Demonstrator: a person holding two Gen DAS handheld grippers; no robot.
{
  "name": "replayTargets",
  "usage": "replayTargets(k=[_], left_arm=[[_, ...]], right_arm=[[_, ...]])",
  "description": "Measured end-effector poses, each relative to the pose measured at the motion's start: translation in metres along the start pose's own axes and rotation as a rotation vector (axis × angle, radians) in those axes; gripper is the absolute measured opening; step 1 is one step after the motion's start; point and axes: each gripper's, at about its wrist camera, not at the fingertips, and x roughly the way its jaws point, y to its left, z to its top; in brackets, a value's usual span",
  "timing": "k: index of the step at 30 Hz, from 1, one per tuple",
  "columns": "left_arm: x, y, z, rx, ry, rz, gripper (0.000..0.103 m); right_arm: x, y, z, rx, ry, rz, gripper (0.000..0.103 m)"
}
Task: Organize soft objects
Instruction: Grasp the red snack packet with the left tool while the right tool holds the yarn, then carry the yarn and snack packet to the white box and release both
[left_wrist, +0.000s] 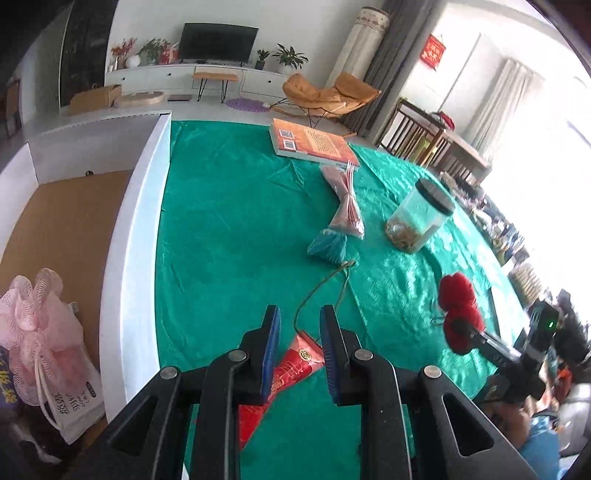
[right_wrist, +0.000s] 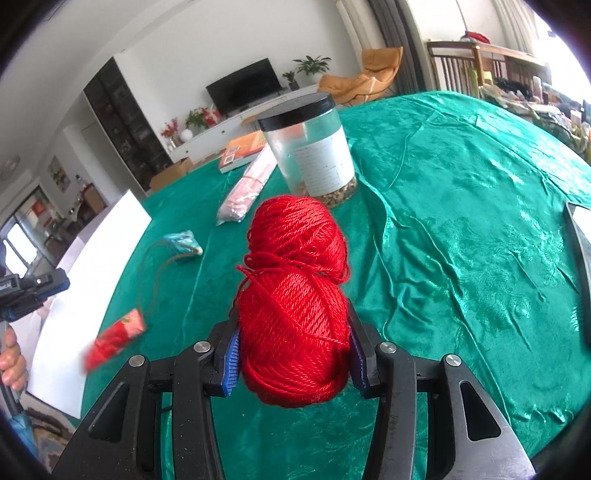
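My right gripper is shut on a red yarn ball and holds it above the green tablecloth; the yarn ball also shows in the left wrist view. My left gripper is open and empty, just above a red pouch with a cord leading to a small blue pouch. A pink wrapped bundle lies beyond it. A white box at the left holds a pink bath pouf and a small white bag.
A clear jar with a black lid stands right of the pink bundle. An orange book lies at the far side of the table. A dark-edged tray sits at the right edge in the right wrist view.
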Motion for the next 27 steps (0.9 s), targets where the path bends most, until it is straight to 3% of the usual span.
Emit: replayTargets(k=[2,4,5,6,7,8,12,15,16,17,19,20,21,23,25,27], left_arm=[[0.005,-0.009,-0.011,0.047,0.021,0.012,0.022],[0.002,-0.025,-0.015,0.125,-0.040,0.072,0.024],[0.004,-0.033,-0.016,0.158,-0.056,0.086,0.032],[0.009,-0.037,-0.017,0.185,-0.038,0.104,0.042],[0.016,-0.041,-0.019,0.205,-0.004,0.130,0.077],[0.022,-0.043,-0.022,0.221,0.018,0.156,0.100],[0.050,-0.046,-0.041,0.319,0.072,0.322,0.101],[0.076,-0.039,-0.054,0.359,0.169,0.401,0.099],[0.079,-0.037,-0.058,0.353,0.187,0.383,0.072],[0.079,-0.034,-0.059,0.331,0.205,0.358,0.022],[0.070,-0.033,-0.057,0.284,0.184,0.294,0.014],[0.061,-0.034,-0.055,0.260,0.159,0.231,0.013],[0.050,-0.034,-0.051,0.213,0.141,0.123,0.013],[0.031,-0.026,-0.043,0.073,0.125,-0.181,0.013],[0.018,-0.013,-0.034,-0.037,0.073,-0.426,0.013],[0.015,0.013,-0.027,-0.248,0.050,-0.768,0.013]], right_arm=[[0.001,-0.001,-0.004,0.000,0.009,-0.010,0.050],[0.000,-0.004,-0.006,0.008,0.012,-0.014,0.050],[0.000,-0.006,-0.006,0.012,0.011,-0.013,0.050],[0.000,-0.007,-0.007,0.015,0.013,-0.011,0.050],[0.000,-0.007,-0.008,0.017,0.017,-0.009,0.050],[0.000,-0.007,-0.008,0.017,0.020,-0.007,0.050],[0.001,-0.005,-0.008,0.013,0.020,0.007,0.050],[0.000,-0.007,-0.008,0.016,0.019,0.021,0.050],[0.000,-0.007,-0.008,0.019,0.019,0.026,0.050],[0.000,-0.008,-0.008,0.021,0.019,0.029,0.050],[-0.001,-0.010,-0.007,0.026,0.015,0.033,0.050],[-0.002,-0.012,-0.006,0.029,0.011,0.035,0.050],[-0.003,-0.014,-0.006,0.035,0.006,0.036,0.050],[-0.006,-0.017,-0.005,0.049,-0.003,0.040,0.050],[-0.007,-0.020,-0.004,0.062,-0.008,0.043,0.050],[-0.006,-0.022,-0.004,0.075,-0.004,0.043,0.050]])
